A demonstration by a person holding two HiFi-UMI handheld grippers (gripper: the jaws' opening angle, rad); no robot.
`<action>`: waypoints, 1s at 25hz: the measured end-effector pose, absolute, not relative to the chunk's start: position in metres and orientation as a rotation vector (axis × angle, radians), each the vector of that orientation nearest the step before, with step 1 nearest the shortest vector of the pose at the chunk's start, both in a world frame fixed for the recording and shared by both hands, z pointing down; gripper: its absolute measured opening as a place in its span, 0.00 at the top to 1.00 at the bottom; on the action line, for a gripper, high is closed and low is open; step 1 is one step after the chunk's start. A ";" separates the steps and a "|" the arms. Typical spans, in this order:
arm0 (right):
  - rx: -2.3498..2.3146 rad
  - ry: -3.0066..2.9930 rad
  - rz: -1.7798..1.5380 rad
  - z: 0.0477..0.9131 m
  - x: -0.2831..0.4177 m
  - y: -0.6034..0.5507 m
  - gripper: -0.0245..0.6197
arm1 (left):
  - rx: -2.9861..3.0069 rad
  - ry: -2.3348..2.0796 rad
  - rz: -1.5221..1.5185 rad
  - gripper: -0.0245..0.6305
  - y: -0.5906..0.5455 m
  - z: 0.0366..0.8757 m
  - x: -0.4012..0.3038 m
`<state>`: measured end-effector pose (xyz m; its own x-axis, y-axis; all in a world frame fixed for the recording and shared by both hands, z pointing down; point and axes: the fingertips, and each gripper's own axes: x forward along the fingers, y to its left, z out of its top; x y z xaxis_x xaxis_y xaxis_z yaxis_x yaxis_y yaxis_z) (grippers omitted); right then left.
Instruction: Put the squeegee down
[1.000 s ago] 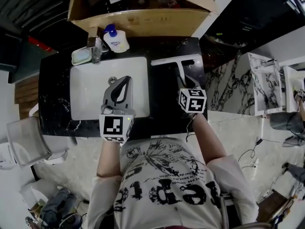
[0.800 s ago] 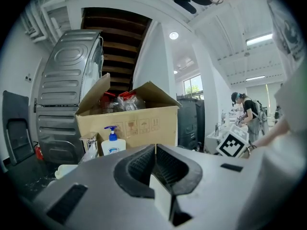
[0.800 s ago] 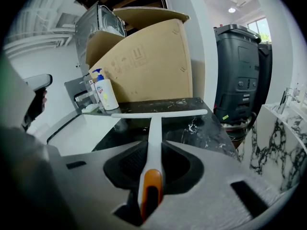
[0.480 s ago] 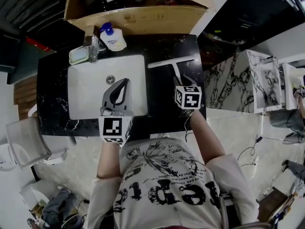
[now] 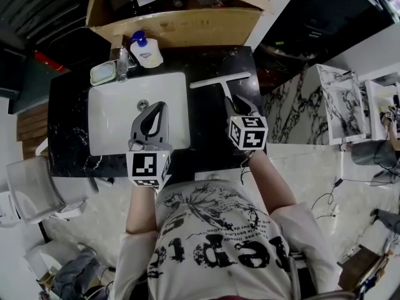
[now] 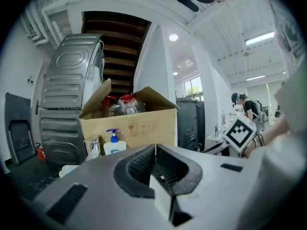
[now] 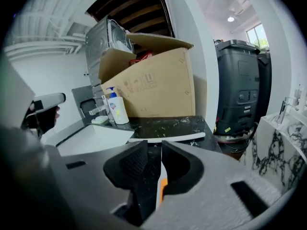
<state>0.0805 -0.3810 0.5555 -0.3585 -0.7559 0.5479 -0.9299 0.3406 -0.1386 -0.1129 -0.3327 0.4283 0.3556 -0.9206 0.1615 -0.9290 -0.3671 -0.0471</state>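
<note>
The squeegee lies on the black counter right of the sink; its white blade [image 5: 220, 80] runs crosswise, also seen in the right gripper view [image 7: 168, 138]. Its white and orange handle [image 7: 161, 181] runs back toward me between the jaws of my right gripper [image 5: 235, 103] [image 7: 154, 145]. A dark gap shows beside the handle, so those jaws stand open around it. My left gripper [image 5: 163, 106] [image 6: 155, 146] hangs over the white sink [image 5: 112, 120], shut with nothing in it.
A cardboard box [image 5: 175, 14] stands behind the counter [image 5: 69, 117]. A soap pump bottle [image 5: 145, 52], a faucet [image 5: 122, 61] and a soap dish [image 5: 103, 72] sit at the sink's back edge. A marble-patterned unit [image 5: 306, 111] and a black bin [image 7: 237, 85] stand to the right.
My right gripper has lifted a little toward the camera. The squeegee's blade stays on the counter. The left gripper has kept its place over the sink.
</note>
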 end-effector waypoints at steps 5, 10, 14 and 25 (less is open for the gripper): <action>1.523 -2.315 0.413 0.504 0.075 -0.375 0.95 | 2.584 -1.744 0.221 0.94 -0.326 0.409 -0.108; 1.582 -2.420 0.238 0.450 0.072 -0.370 0.97 | 2.622 -1.770 0.179 0.94 -0.324 0.386 -0.109; 1.615 -2.502 0.133 0.417 0.072 -0.362 0.97 | 2.638 -1.784 0.157 0.94 -0.321 0.375 -0.110; 1.667 -2.618 0.004 0.380 0.068 -0.350 0.97 | 2.670 -1.790 0.108 0.94 -0.323 0.359 -0.115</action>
